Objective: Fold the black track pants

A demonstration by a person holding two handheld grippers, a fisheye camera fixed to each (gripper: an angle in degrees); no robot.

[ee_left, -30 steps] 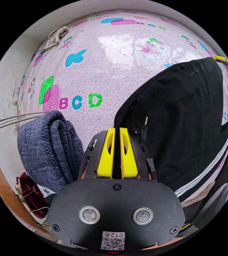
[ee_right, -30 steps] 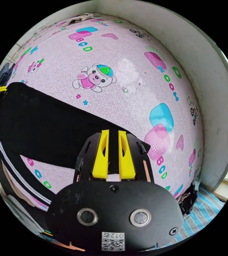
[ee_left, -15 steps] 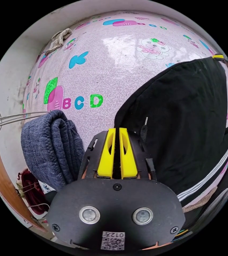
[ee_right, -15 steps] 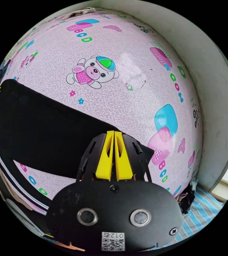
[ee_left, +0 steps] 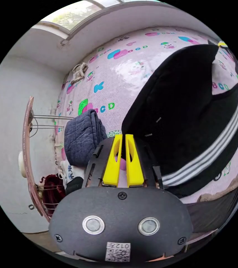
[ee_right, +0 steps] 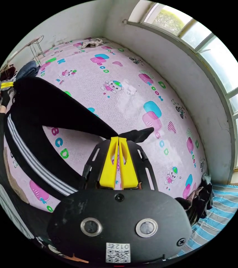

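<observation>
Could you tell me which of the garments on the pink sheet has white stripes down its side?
The black track pants, held up off the sheet, carry the stripes; the folded blue-grey garment beside them is plain.

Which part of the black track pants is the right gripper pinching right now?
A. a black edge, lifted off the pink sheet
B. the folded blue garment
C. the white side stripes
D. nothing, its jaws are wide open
A: in the right gripper view the right gripper is shut on a black edge of the black track pants, raised above the pink sheet.

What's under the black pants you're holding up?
Under the lifted black track pants lies the pink cartoon sheet, with coloured letters. Whatever the lower, still-lying striped part covers is hidden.
</observation>
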